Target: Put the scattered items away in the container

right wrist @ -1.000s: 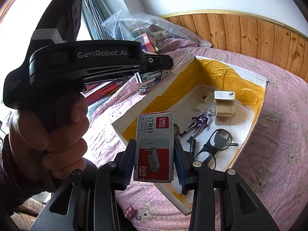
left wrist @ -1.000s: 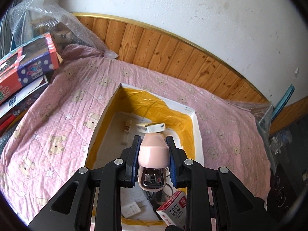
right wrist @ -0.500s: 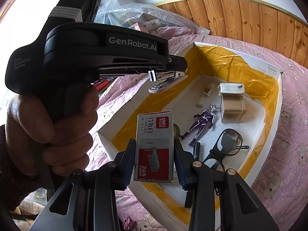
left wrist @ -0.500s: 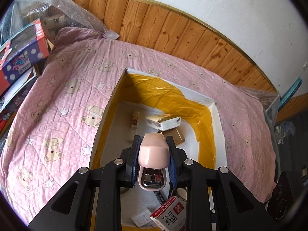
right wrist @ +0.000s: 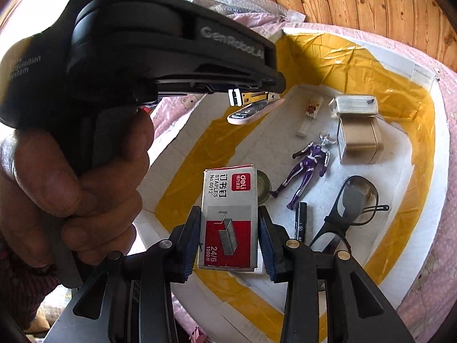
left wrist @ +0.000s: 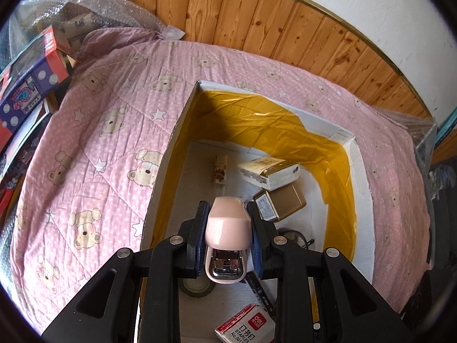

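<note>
My left gripper (left wrist: 228, 223) is shut on a pink stapler (left wrist: 228, 228) and holds it above the white box with yellow-taped walls (left wrist: 351, 154). The stapler also shows in the right wrist view (right wrist: 254, 108), under the left gripper's body. My right gripper (right wrist: 228, 228) is shut on a red and grey staples box (right wrist: 228, 217), held over the near end of the white box (right wrist: 440, 148). The staples box also shows in the left wrist view (left wrist: 245, 325).
Inside the box lie a purple figurine (right wrist: 308, 165), black glasses (right wrist: 354, 203), a gold tin (right wrist: 358, 140), a wrapped packet (right wrist: 354, 104), a small tube (right wrist: 311, 111), a tape roll (right wrist: 264, 185) and a black marker (right wrist: 300, 223). The pink bear quilt (left wrist: 100, 131) surrounds it. Toy boxes (left wrist: 28, 77) stand left.
Both grippers moved forward and lower over the box, each keeping its item. The box interior now fills more of both views.
</note>
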Demonstrator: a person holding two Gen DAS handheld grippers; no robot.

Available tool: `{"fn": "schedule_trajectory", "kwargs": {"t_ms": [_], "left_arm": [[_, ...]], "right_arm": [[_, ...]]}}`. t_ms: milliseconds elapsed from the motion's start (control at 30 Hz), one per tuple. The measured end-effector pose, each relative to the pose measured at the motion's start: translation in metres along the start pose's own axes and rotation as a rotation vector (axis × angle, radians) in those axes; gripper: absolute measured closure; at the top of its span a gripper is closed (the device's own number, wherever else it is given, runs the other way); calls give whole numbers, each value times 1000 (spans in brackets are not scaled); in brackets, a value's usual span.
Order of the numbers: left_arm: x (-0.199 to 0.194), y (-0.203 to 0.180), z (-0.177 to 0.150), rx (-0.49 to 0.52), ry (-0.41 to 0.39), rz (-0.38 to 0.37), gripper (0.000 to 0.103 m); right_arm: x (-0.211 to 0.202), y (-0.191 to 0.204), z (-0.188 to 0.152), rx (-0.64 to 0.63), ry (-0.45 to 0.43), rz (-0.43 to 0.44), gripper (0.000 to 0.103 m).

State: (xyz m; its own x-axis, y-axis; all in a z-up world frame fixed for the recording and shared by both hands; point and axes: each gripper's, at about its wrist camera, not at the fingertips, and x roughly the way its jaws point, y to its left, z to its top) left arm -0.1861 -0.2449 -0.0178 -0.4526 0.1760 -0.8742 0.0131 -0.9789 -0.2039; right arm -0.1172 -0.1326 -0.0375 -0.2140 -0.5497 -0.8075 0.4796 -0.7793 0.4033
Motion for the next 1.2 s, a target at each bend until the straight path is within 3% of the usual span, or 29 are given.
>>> {"fn": "schedule_trajectory", "kwargs": {"t_ms": [133, 233, 333, 1200], "left_arm": [[10, 2, 3, 6, 12, 46, 75], [11, 6, 4, -13, -1, 55, 63], [9, 9, 4, -30, -5, 43, 60], [-26, -22, -19, 57, 9, 106, 59]], "right_arm": [[5, -1, 2, 12, 16, 0, 61], [6, -4, 3, 34, 16, 1, 58], [4, -6, 0, 43, 9, 13, 56], [-20, -10, -23, 79, -11, 56, 51]]}}
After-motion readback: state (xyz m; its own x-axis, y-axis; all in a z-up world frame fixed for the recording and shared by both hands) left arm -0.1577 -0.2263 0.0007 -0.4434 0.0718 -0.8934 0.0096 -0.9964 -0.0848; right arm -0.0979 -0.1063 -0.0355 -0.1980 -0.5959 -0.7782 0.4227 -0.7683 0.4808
